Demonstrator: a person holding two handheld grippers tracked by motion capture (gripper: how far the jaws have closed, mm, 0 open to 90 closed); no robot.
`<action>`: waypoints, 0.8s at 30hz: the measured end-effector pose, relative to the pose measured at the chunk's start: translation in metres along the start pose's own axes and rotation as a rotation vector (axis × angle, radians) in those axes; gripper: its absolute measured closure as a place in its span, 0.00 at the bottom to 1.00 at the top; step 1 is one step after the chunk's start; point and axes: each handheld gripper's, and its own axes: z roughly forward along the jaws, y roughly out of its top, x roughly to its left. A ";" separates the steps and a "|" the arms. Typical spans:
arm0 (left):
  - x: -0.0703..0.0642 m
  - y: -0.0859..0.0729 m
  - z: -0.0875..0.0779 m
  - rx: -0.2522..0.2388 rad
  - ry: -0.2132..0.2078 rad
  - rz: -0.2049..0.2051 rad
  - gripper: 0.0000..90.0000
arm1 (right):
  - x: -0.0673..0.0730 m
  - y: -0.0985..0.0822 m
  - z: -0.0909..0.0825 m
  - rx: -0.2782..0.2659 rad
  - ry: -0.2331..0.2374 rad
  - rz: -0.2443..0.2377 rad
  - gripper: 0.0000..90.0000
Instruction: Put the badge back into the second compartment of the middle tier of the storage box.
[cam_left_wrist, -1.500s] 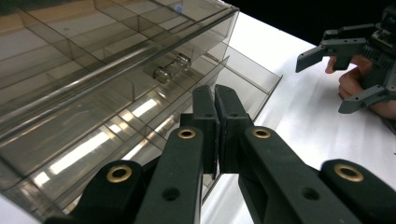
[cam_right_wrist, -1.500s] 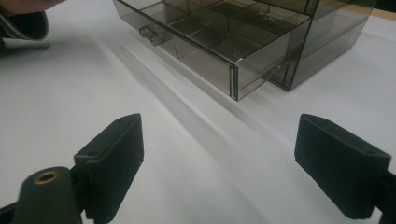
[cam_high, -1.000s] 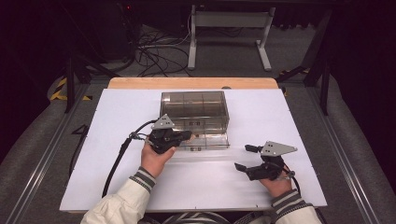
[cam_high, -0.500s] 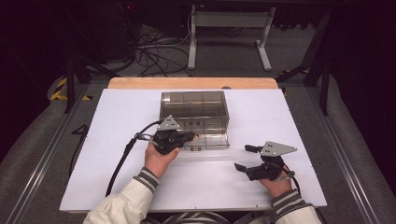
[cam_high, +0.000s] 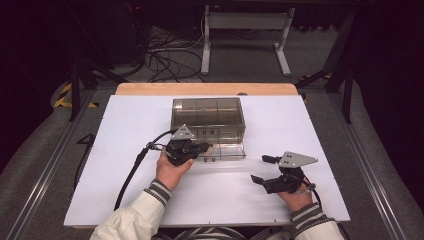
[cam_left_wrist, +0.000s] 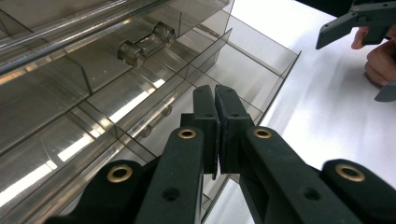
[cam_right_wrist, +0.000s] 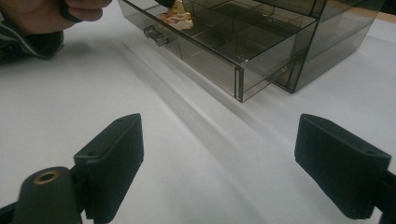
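High view: my left gripper (cam_high: 200, 148), jaws shut, reaches into the pulled-out bottom drawer (cam_high: 225, 151) of the clear organizer (cam_high: 207, 119) near the table's (cam_high: 125, 150) far edge; my right gripper (cam_high: 263, 168) waits open.

Left gripper view: jaws pressed together, empty, over drawer compartments.

Right gripper view: a small yellowish item (cam_right_wrist: 177, 17) lies inside. Judged next: open, descend onto it.

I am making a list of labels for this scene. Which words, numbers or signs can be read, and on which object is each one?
No readable text.
Drawer box: clear smoky plastic, no label.
Small yellowish thing in the open drawer: too blurred to tell whether it carries print.
Floor marking: yellow-black stripes, no words.
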 end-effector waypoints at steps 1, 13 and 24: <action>0.000 0.000 0.000 0.003 0.001 0.003 0.98 | 0.000 0.000 0.000 0.000 0.001 0.000 0.18; 0.000 -0.001 0.004 0.008 -0.002 0.000 0.98 | 0.000 0.000 0.000 0.001 0.003 -0.003 0.18; -0.001 0.001 0.005 0.015 0.014 0.015 0.97 | 0.000 0.000 0.000 -0.002 0.009 -0.002 0.18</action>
